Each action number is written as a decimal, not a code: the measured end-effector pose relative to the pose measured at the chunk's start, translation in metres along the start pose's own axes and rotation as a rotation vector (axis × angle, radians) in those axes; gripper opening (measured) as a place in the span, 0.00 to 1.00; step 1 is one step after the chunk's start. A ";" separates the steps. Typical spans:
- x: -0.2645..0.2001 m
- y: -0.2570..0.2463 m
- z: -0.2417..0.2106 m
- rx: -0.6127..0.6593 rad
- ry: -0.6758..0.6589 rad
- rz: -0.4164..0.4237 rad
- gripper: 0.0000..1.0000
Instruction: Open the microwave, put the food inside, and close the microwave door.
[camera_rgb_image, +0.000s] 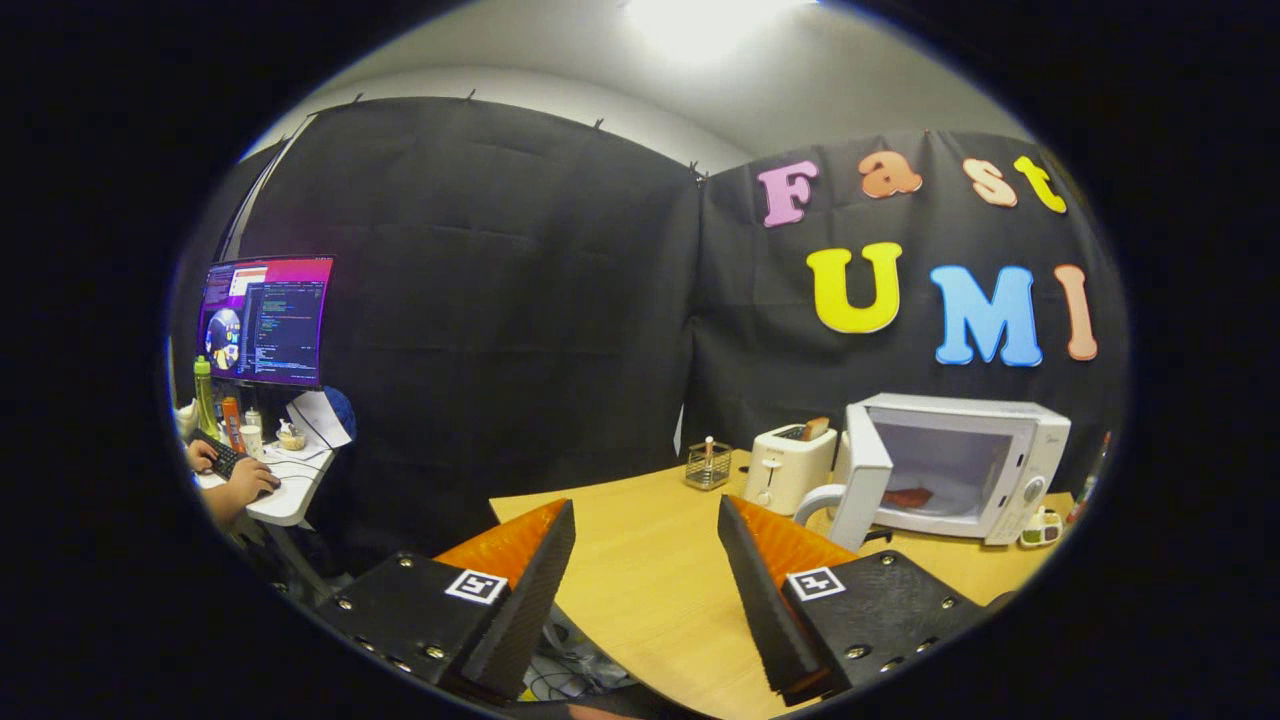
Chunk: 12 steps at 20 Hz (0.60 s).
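Two fingers of gripper (646, 560) spread wide, nothing held, over table (650, 580) near edge. Microwave (960, 465) at far right corner, door (862, 480) swung open, food (908, 497) inside. Toaster (788, 465) just left, wire basket (708, 465) beside.

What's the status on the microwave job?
Claw open, empty, well short of the microwave. Door open, food inside. Toaster left of door, not blocking its swing.

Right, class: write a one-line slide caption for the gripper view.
Open gripper held back from the table; microwave door open, food inside, toaster beside.
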<state>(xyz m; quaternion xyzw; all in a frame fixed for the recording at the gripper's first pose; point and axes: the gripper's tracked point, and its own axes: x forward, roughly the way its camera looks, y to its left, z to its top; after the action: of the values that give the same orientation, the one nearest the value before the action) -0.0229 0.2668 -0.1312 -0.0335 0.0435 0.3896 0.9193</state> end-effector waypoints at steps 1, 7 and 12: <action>0.004 -0.001 -0.010 0.028 0.027 -0.001 0.79; 0.034 -0.040 -0.045 0.032 0.084 -0.099 0.79; 0.038 -0.079 -0.063 0.032 0.118 -0.190 0.79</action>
<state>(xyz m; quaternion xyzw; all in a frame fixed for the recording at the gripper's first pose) 0.0566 0.2332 -0.1957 -0.0457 0.1006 0.2975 0.9483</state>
